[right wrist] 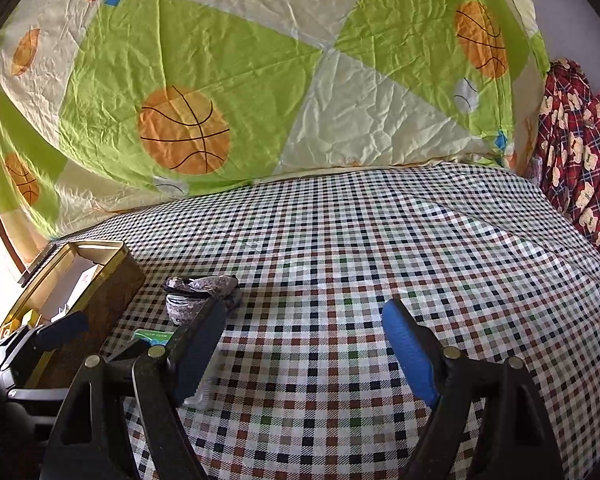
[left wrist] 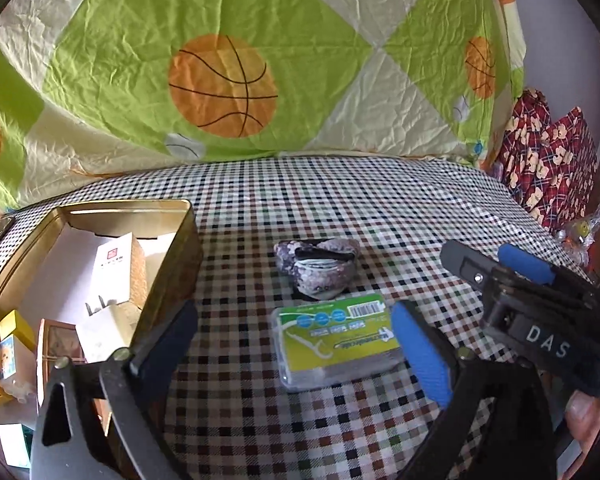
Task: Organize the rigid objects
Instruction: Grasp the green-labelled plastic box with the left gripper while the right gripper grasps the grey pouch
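floss-pick box, a flat clear plastic case with a green and yellow label, lies on the checked cloth right between the two fingers of the left gripper. the jaws stand wide and nothing is pressed, so the box is not held. its long side runs across the gap, from one finger toward the other, and its far end tips a bit away to the right. to do this step well, i think the fingers should go down low on both short ends and squeeze evenly, so the smooth case does not slip. just past the box sits a small purple and white lump with a black band. to the left stands the open gold metal tin. the right gripper is wide too, over bare cloth.
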A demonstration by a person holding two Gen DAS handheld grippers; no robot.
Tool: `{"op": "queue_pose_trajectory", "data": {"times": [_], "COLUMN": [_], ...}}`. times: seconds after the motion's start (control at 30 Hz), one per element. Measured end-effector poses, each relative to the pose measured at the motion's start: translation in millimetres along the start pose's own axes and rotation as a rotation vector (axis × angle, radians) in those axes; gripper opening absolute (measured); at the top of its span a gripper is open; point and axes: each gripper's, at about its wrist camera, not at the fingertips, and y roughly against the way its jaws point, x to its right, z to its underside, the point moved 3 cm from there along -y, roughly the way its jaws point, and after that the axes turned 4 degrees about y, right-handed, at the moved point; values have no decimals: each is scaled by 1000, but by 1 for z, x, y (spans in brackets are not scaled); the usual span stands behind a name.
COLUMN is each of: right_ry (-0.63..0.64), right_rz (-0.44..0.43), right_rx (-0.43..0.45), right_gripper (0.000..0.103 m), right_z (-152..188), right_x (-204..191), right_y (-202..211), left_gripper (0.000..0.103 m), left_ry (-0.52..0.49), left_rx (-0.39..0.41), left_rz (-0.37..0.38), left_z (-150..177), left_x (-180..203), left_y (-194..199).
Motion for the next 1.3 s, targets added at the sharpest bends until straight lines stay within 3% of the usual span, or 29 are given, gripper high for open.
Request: {"op": "queue_pose_trajectory", "data": {"times": [0.2,0.27,0.3,0.4,0.5,0.57,0.63,0.7,0.8,0.87,1.03,1.1,1.2,1.3], "right_ry": [-30,-39,-40,-39,-4,48,69,62,41,19,-14,-33,-63,-86], "right_rz": [32,26,21,4,-10,1,-20,-15,-12,-4,-10,-19,-17,-23], "right_rx": [45,52,55,57,24,8,-26,-31,-38,-12,19,42,62,64], "right_gripper": [83,83,83,83,83,83,83,83,83,83,83,83,83,84], "right_z": [-1,-1,-1,-1,-3,-6,-9,-10,-7,-7,-8,-7,-7,-7], "right_x": [11,13,13,12,6,-2,-9,-11,-8,-3,3,7,13,16], "right_y": [10,11,12,12,3,-3,-12,-16,-17,-11,-4,1,5,5], "left_gripper": [102,98,84,80,10,18,36,44,82,93,97,98,98,98], "left_ry": [-84,-86,-87,-74,-112,-67,-63,-22,-7,-13,20,0,-38,-74], "left_rx": [-144,-158,-164,-140,-55,-40,-64,-87,-76,-57,-81,-78,-81,-95], "left_rz": [6,-10,-3,7,-32,-15,-37,-6,2,-14,21,-3,63,59], "left_z": [6,6,7,6,0,-9,-14,-9,0,2,3,4,6,9], "left_x": [27,29,30,27,26,16,8,0,-3,-3,-9,-13,-15,-17], "left_y": [-29,-34,-34,-29,-12,-7,-14,-17,-14,-11,-12,-11,-6,-5]}}
